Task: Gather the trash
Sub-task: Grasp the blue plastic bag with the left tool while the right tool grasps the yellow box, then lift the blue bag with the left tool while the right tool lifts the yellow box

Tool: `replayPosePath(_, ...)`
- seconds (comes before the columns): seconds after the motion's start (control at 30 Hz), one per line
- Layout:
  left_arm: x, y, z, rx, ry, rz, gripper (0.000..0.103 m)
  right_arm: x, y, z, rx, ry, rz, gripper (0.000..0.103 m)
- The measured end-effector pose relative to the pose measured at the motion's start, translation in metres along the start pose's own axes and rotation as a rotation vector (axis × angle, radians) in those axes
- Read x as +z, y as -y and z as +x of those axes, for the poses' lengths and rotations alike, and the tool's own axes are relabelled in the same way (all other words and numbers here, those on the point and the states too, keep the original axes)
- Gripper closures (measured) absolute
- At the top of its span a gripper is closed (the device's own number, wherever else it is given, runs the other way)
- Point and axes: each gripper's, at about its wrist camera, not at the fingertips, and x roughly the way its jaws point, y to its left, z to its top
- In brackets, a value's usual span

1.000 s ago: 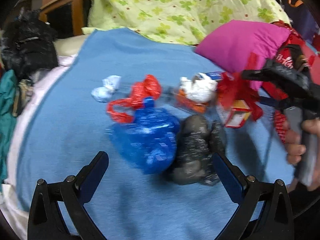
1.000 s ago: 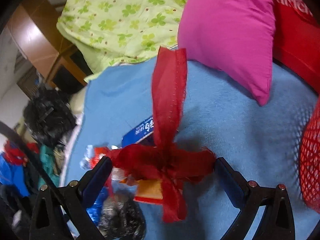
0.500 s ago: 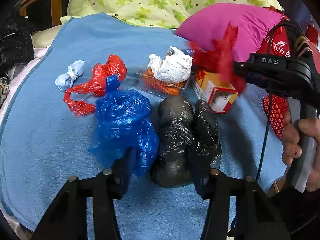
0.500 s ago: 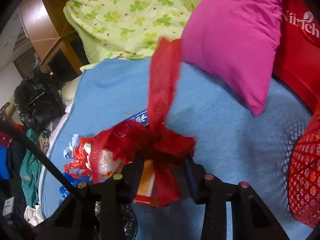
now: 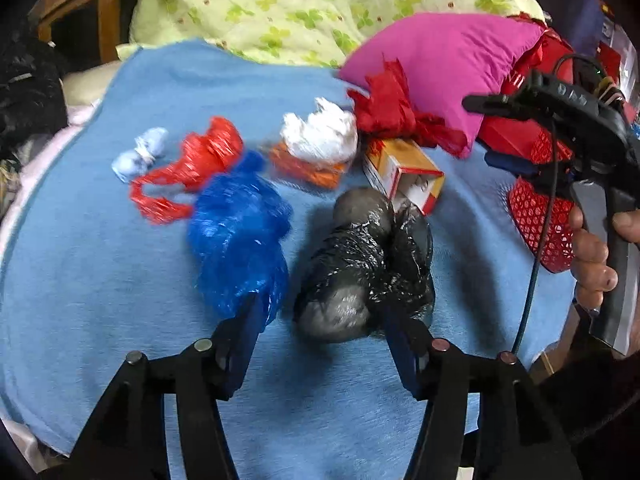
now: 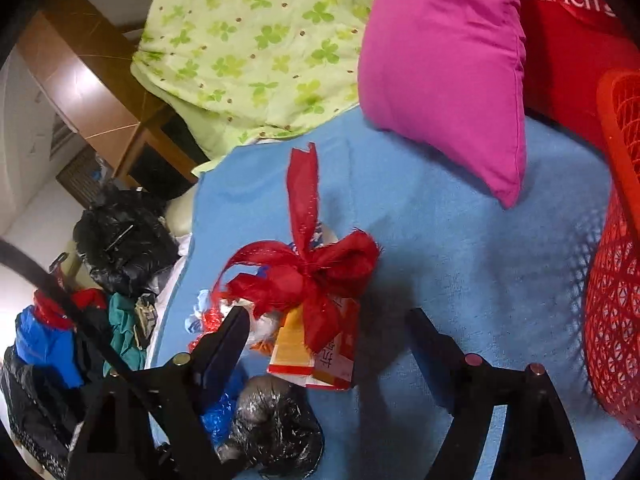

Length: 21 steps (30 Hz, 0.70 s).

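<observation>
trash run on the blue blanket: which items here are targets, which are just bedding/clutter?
Targets:
- black bag
- blue bag
- red bag
- small white knotted bag
- white crumpled wad
- red ribbon bow
- yellow carton
- red mesh basket, probably the bin

Clutter:
- pink pillow
- green clover quilt
- blue blanket

Bed and its surroundings

A blue blanket point(image 5: 120, 280) covers the bed, with a pink pillow point(image 6: 448, 68) lying on its far part and a green clover-print quilt point(image 6: 248, 52) bunched beyond it. A red cushion point(image 6: 572, 32) with white lettering sits behind the pillow. Off the blanket's left edge lie dark clothes point(image 6: 120, 248), near brown wooden furniture point(image 6: 88, 76).
</observation>
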Motion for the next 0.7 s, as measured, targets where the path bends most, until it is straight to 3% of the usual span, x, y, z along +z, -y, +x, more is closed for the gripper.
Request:
replayPosePath(0.13, 0.003, -0.012, -0.014, 0.018, 0.052, -0.016, 0.038, -0.007, -0.013, 0.017, -0.006, -0.057, -0.022, 0.02)
replayPosePath(0.33, 0.017, -0.042, -0.024, 0.094, 0.096, -0.075, 0.034, -0.015, -0.038, 0.051, -0.089, -0.111, -0.071, 0.02)
replayPosePath(0.4, 0.02, -0.048, -0.018, 0.109, 0.092, -0.093, 0.028, -0.018, -0.045, 0.064, -0.141, -0.131, -0.091, 0.02)
replayPosePath(0.5, 0.026, -0.052, 0.003, 0.104, 0.041, -0.12, 0.028, -0.024, -0.052, 0.077, -0.211, -0.139, -0.121, 0.022)
replayPosePath(0.53, 0.027, -0.051, 0.009, 0.088, 0.03, -0.128, 0.028, -0.025, -0.052, 0.079, -0.213, -0.141, -0.122, 0.027)
replayPosePath(0.57, 0.029, -0.051, 0.017, 0.08, 0.019, -0.128, 0.028, -0.026, -0.053, 0.08, -0.208, -0.149, -0.126, 0.042)
replayPosePath(0.6, 0.031, -0.051, 0.027, 0.088, -0.006, -0.132, 0.028, -0.026, -0.053, 0.082, -0.208, -0.161, -0.135, 0.044)
replayPosePath(0.63, 0.03, -0.052, 0.031, 0.082, -0.018, -0.143, 0.033, -0.027, -0.053, 0.08, -0.203, -0.161, -0.141, 0.045)
replayPosePath(0.67, 0.03, -0.054, 0.034, 0.064, -0.025, -0.157, 0.049, -0.027, -0.052, 0.077, -0.193, -0.16, -0.145, 0.045)
replayPosePath(0.7, 0.029, -0.054, 0.039, 0.041, -0.037, -0.169, 0.055, -0.027, -0.051, 0.073, -0.181, -0.161, -0.15, 0.046)
